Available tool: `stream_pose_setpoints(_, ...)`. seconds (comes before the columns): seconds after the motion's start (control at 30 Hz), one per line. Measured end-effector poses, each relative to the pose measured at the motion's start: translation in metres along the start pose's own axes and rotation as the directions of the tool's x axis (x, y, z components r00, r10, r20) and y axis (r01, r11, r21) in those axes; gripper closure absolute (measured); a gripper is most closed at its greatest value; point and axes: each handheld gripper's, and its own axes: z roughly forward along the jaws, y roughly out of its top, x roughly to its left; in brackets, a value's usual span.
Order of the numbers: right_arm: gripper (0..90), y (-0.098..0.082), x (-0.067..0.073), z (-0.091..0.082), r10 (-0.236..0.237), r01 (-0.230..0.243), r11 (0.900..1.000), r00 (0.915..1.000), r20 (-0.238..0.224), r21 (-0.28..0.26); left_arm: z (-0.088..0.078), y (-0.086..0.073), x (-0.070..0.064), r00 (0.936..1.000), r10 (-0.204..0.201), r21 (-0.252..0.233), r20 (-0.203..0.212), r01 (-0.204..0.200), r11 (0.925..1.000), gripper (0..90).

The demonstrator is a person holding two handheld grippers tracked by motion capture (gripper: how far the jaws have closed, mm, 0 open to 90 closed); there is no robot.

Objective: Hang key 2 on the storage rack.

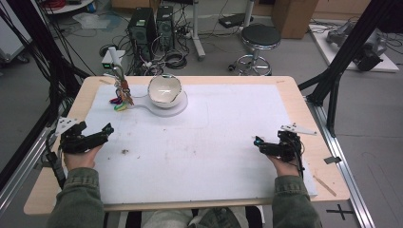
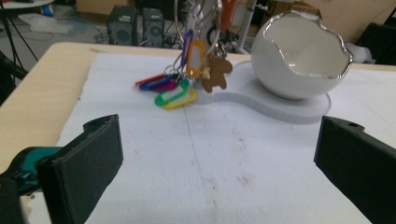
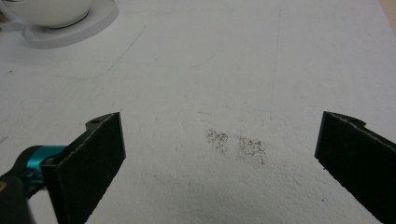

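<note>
Tabletop [image 1: 304, 102] covered by stained white mat [image 1: 214, 142]; stool [image 1: 260, 38], computer towers [image 1: 151, 23] behind. Key bunch [image 1: 122, 92] blurred. Left tongs [image 1: 97, 134], right tongs [image 1: 266, 145] spread, nothing held.

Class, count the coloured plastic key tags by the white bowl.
About 6 key tags: orange and purple hanging from the stand, green, yellow, red and blue lying on the mat; others may be hidden.
</note>
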Motion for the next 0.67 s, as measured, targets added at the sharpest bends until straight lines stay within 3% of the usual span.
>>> stream_pose_setpoints(0.17, 0.6, 0.0, -0.001, 0.0, 0.0, 0.0, 1.0, 1.0, 0.0, 0.002, -0.004, -0.004, -0.009, 0.9988, 0.049, -0.013, -0.006, -0.049, 0.9987, 1.7)
stream_pose_setpoints(0.23, 0.6, 0.0, -0.001, 0.0, 0.001, -0.001, 1.0, 1.0, -0.002, 0.002, -0.007, -0.006, -0.012, 0.9988, 0.049, -0.045, -0.001, -0.049, 0.9978, 1.6)
stream_pose_setpoints(0.33, 0.7, 0.0, -0.001, 0.0, -0.007, 0.007, 1.0, 1.0, -0.003, 0.002, -0.01, -0.009, -0.013, 0.9983, 0.056, -0.052, -0.02, -0.057, 0.9971, 1.7)
stream_pose_setpoints(0.67, 0.6, 0.0, -0.001, 0.0, 0.005, -0.005, 1.0, 1.0, 0.002, 0.0, -0.006, -0.014, -0.003, 0.9998, -0.007, -0.021, -0.017, 0.007, 0.9997, 1.7)
